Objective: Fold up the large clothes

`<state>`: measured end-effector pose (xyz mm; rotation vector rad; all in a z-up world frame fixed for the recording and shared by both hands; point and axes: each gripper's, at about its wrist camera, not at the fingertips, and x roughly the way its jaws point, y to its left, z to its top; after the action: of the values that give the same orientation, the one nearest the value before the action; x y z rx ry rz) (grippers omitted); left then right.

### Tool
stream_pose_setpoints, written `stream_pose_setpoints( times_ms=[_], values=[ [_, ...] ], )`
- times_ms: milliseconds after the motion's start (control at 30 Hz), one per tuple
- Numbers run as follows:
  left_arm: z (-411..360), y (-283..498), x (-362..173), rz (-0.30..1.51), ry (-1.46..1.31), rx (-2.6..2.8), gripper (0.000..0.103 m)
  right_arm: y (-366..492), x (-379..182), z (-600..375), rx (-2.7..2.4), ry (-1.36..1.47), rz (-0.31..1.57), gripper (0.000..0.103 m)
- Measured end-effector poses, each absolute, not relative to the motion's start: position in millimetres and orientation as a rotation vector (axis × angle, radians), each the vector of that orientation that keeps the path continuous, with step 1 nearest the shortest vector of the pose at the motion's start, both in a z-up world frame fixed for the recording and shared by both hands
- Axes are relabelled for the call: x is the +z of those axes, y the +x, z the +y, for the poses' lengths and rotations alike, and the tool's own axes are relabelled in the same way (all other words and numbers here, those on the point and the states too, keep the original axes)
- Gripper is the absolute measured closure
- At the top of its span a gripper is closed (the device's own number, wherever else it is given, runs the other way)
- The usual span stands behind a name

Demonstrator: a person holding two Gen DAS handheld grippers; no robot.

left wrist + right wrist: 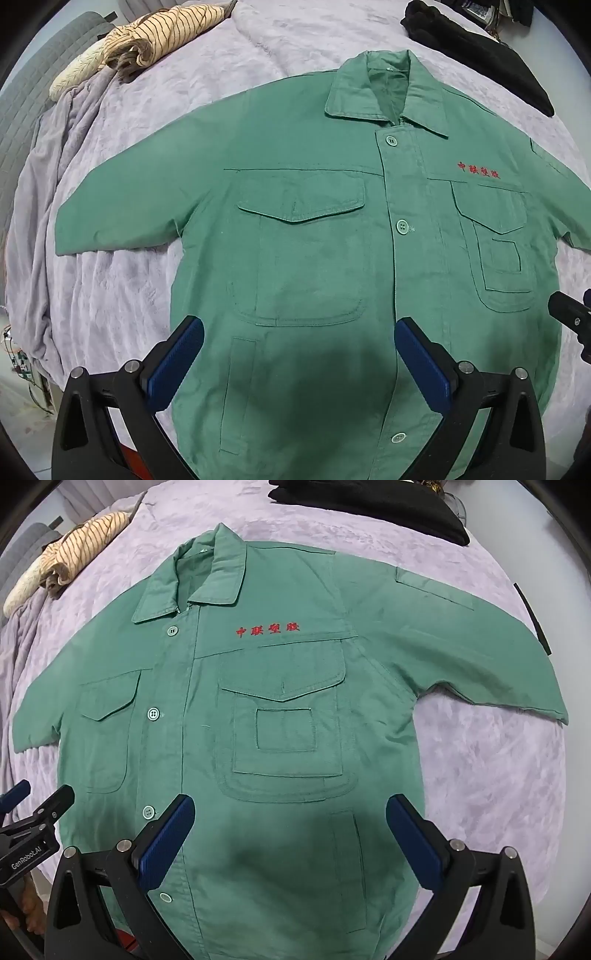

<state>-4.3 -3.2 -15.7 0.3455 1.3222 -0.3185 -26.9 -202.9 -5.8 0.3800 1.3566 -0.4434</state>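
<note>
A green short-sleeved work shirt (314,240) lies flat and buttoned, front up, on a lilac blanket, collar away from me. It has two chest pockets and red embroidered characters on the chest. It also shows in the right wrist view (288,709). My left gripper (299,332) is open and empty, hovering above the shirt's lower left half. My right gripper (290,812) is open and empty above the lower right half. The left gripper's fingers (33,812) show at the left edge of the right wrist view.
The lilac blanket (129,277) covers the bed. A striped beige garment (147,33) lies bunched at the far left. A black garment (480,48) lies at the far right. A grey quilted surface (26,103) borders the bed's left side.
</note>
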Motion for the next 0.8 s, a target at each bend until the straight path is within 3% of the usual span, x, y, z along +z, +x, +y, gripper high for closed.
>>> stream_pose_setpoints(
  times_ms=[800],
  values=[
    [-7.5,-4.9,-13.1,1.342,0.351,-0.324,0.000,-22.6,-10.2,-199.9,-0.450,0.388,1.374,0.000]
  ],
)
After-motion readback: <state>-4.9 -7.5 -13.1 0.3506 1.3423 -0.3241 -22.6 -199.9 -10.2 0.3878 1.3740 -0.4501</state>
